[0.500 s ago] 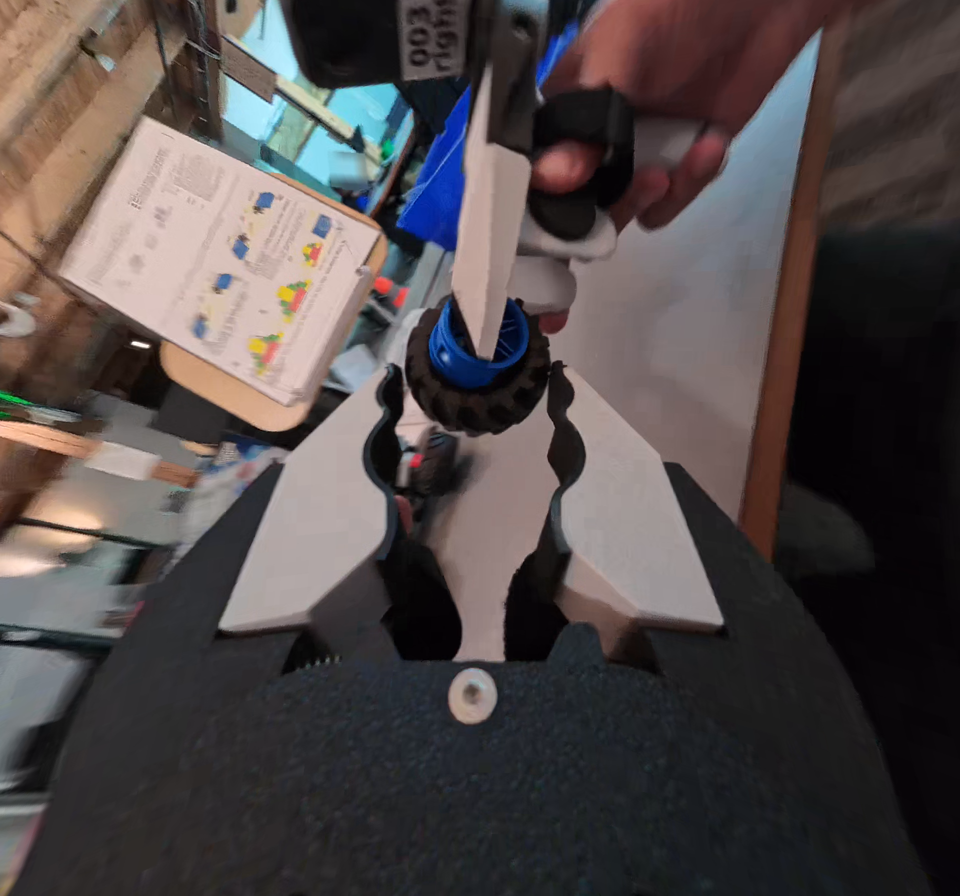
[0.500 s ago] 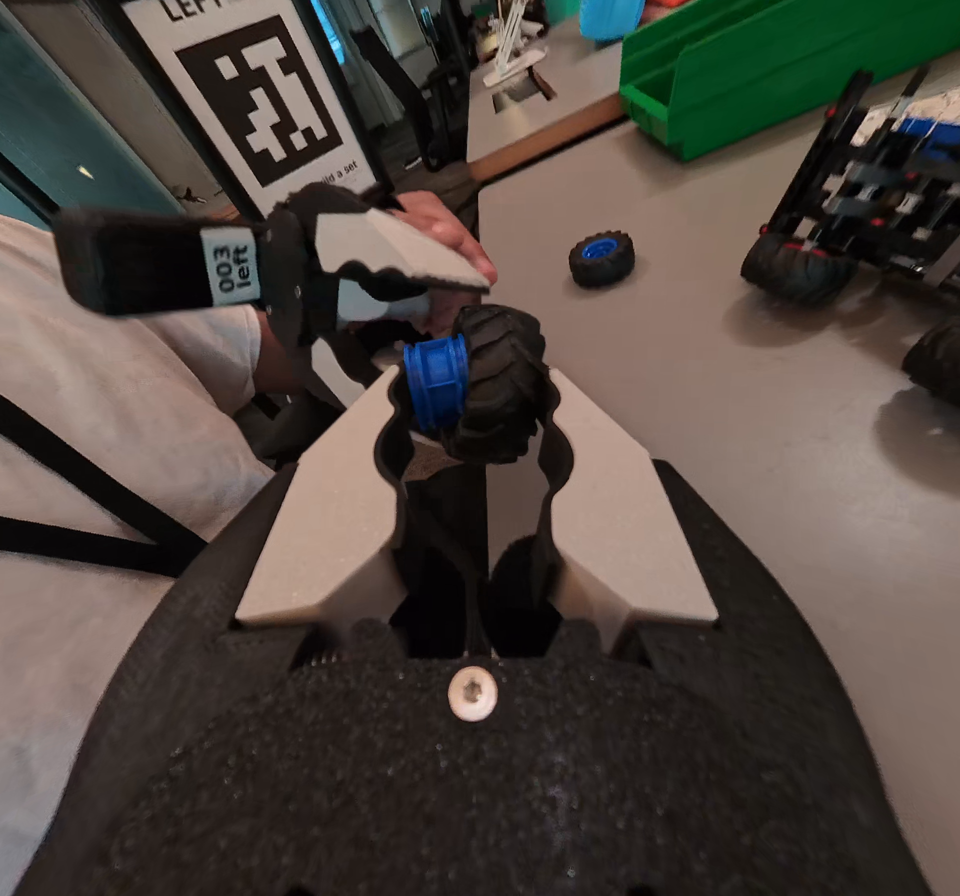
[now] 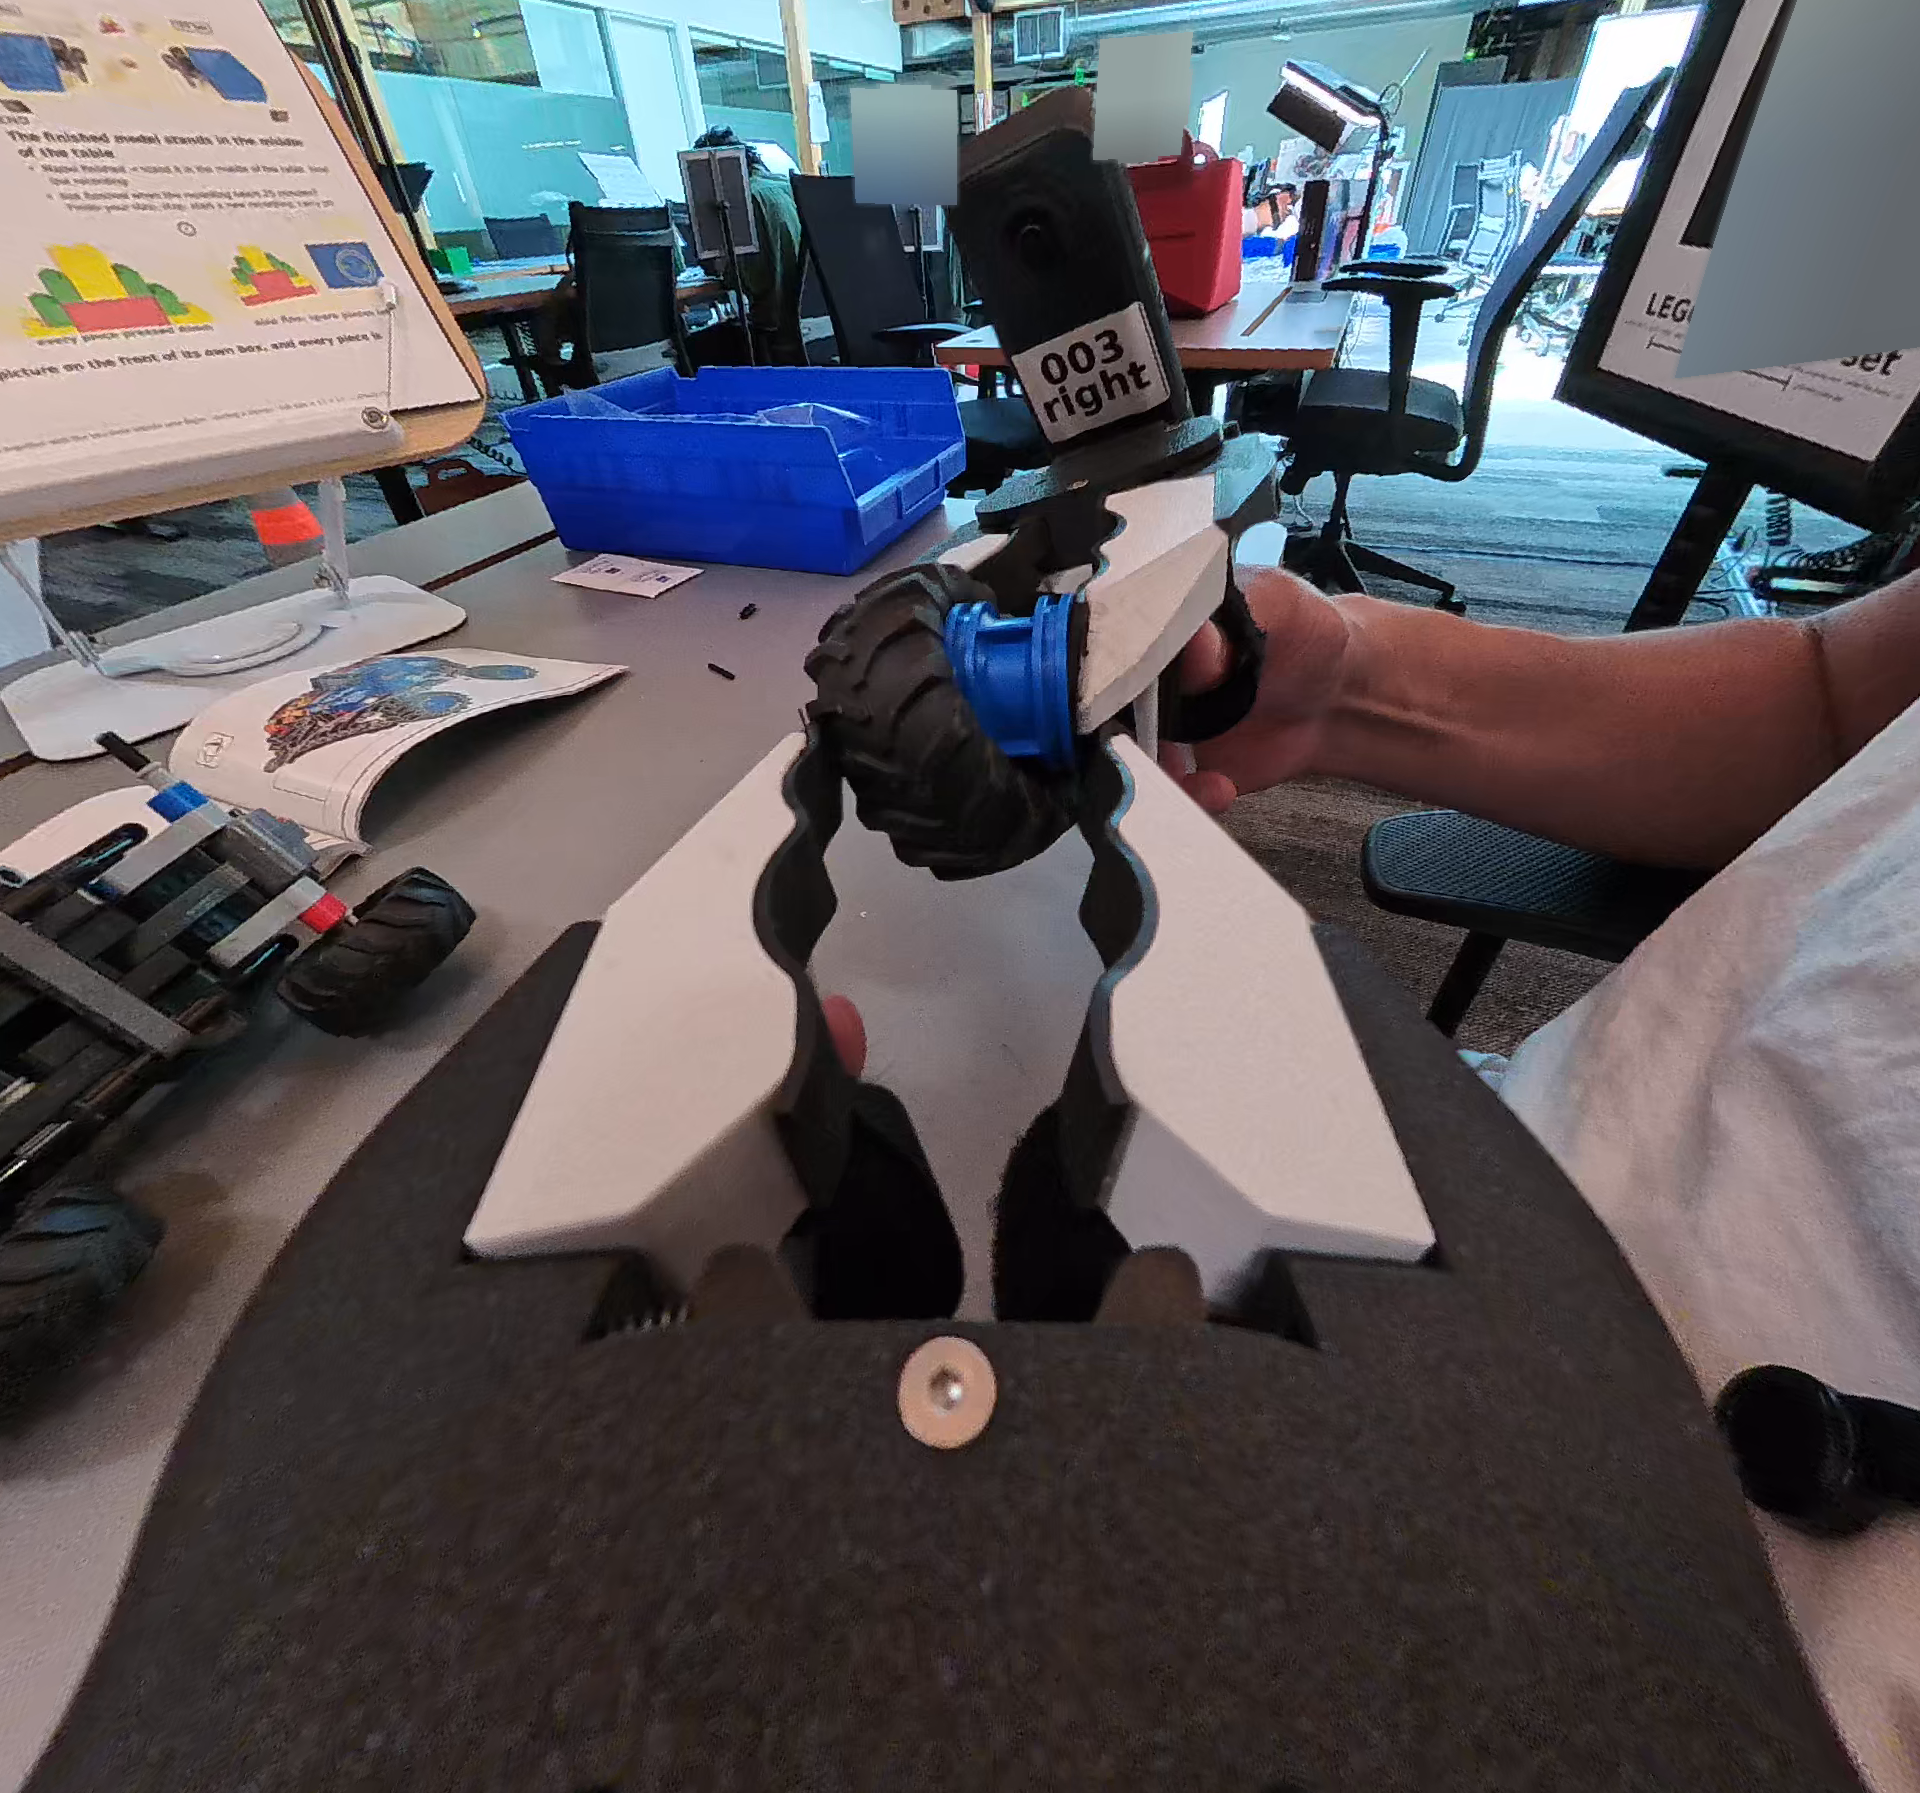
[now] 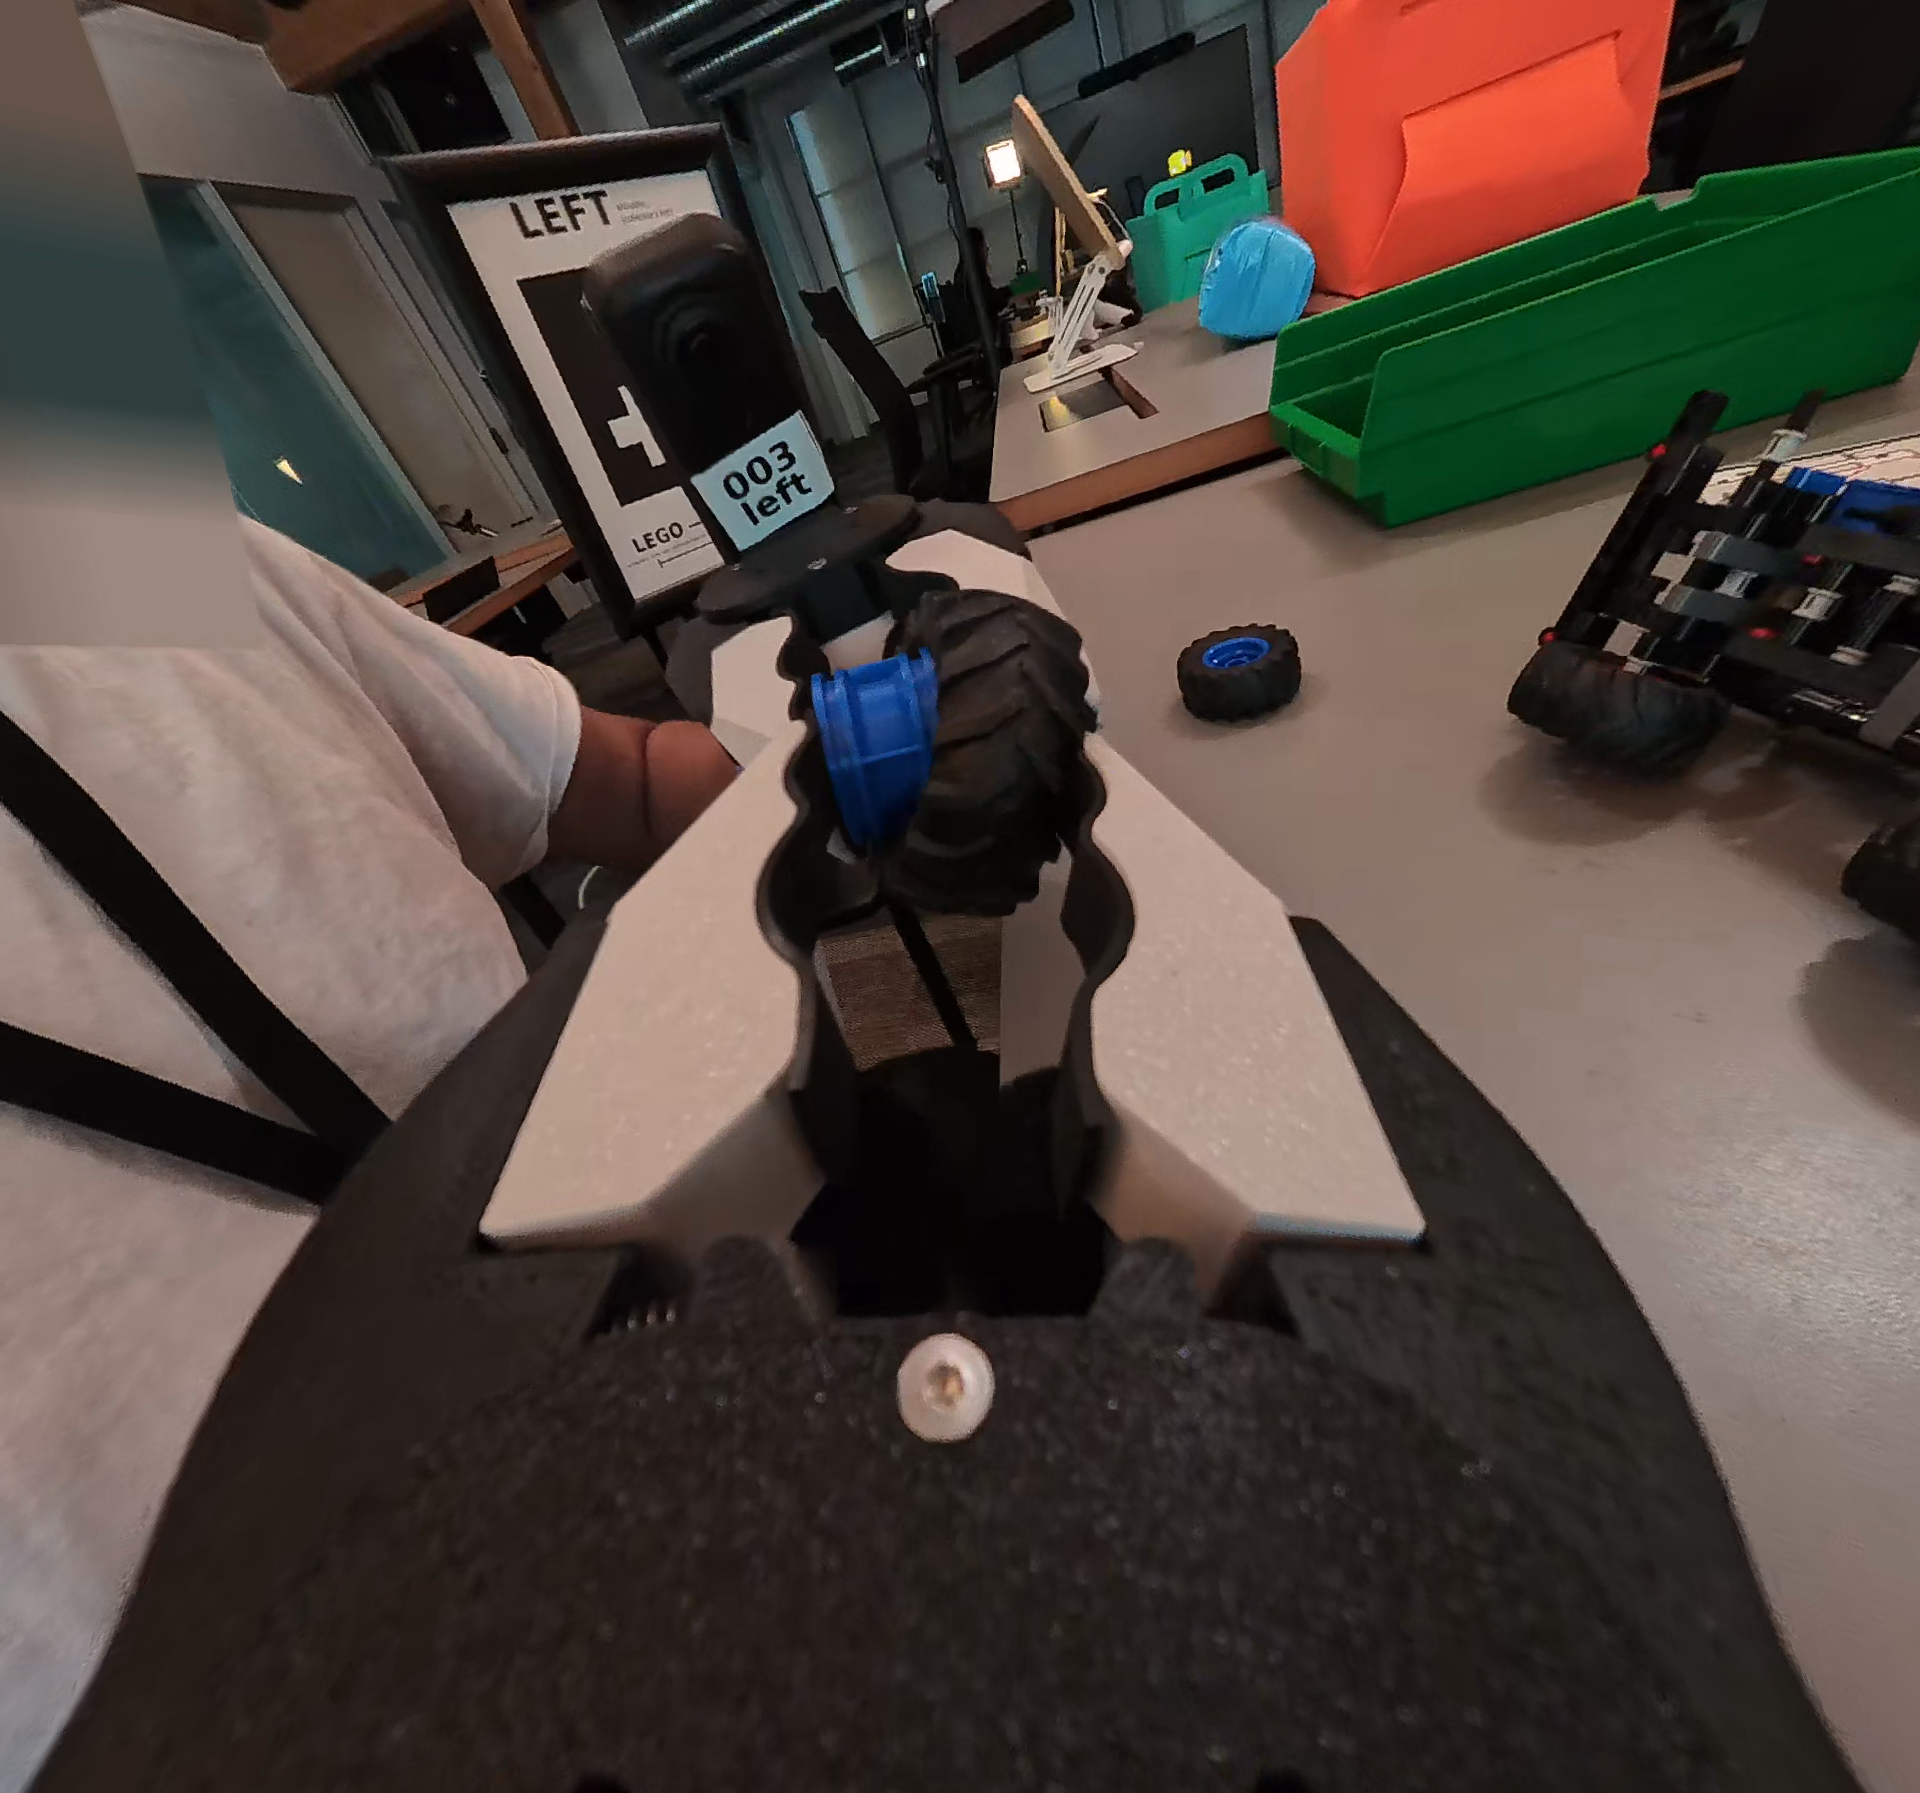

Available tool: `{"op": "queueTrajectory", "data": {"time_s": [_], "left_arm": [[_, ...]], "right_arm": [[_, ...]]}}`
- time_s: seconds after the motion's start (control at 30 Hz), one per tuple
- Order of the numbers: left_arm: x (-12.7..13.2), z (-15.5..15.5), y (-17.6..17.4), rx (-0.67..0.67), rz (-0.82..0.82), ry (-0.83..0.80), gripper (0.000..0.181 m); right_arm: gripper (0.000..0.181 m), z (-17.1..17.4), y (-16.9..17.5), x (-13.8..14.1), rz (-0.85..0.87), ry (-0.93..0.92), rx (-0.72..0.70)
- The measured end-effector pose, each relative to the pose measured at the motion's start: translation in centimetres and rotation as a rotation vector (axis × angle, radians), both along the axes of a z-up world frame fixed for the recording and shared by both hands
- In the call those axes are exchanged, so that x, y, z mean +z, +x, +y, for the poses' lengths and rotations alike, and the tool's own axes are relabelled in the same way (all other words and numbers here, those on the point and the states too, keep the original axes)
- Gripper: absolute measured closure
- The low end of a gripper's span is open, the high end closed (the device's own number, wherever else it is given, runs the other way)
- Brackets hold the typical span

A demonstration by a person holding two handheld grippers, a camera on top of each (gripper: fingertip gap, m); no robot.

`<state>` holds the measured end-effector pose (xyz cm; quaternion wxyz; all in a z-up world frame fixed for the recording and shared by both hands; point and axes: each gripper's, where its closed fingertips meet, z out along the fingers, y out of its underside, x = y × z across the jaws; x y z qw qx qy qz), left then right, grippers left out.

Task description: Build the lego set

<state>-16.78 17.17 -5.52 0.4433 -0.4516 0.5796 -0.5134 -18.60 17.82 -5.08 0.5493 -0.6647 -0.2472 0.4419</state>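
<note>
A wheel, a black tyre (image 3: 914, 735) with a blue rim (image 3: 1008, 673) sticking partway out of one side, is held in the air between both grippers. My left gripper (image 3: 961, 777) is shut on it, one fingertip at the tyre side and the other at the rim side. My right gripper (image 3: 1023, 642) comes from the far side and is shut on the same wheel, one finger against the rim's end. In the right wrist view the rim (image 4: 873, 746) faces left, the tyre (image 4: 987, 735) sits between my right gripper's (image 4: 945, 777) fingertips, and the left gripper (image 4: 883, 642) stands behind it.
A partly built black truck chassis (image 3: 156, 912) with tyres lies on the grey table (image 3: 582, 808); it also shows in the right wrist view (image 4: 1745, 580). A loose wheel (image 4: 1236, 673), a green bin (image 4: 1558, 393), a blue bin (image 3: 748, 465), a booklet (image 3: 395, 715) and an instruction stand (image 3: 187, 185) are around. Left and right tips are no more than a few centimetres apart.
My left gripper has rolled from lying sideways to upright. The wheel has turned with it, so the rim now points sideways. Both grippers still hold the wheel.
</note>
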Motion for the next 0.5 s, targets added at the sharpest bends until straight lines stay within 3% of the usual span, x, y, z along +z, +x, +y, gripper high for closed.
{"op": "queueTrajectory", "data": {"time_s": [0.23, 0.3, 0.5], "left_arm": [[-0.5, 0.6, -0.1, -0.045, -0.009, -0.074, 0.137], [-0.5, 0.9, -0.2, -0.040, -0.010, -0.086, 0.139], [-0.3, 0.6, -0.4, -0.049, -0.008, -0.059, 0.142]], "right_arm": [[0.129, 0.6, 0.1, -0.3, -0.049, -0.089, -0.021], [0.113, 0.0, 0.2, 1.1, 0.006, -0.074, 0.010], [0.130, 0.4, 1.3, 1.4, -0.016, -0.028, -0.056]]}}
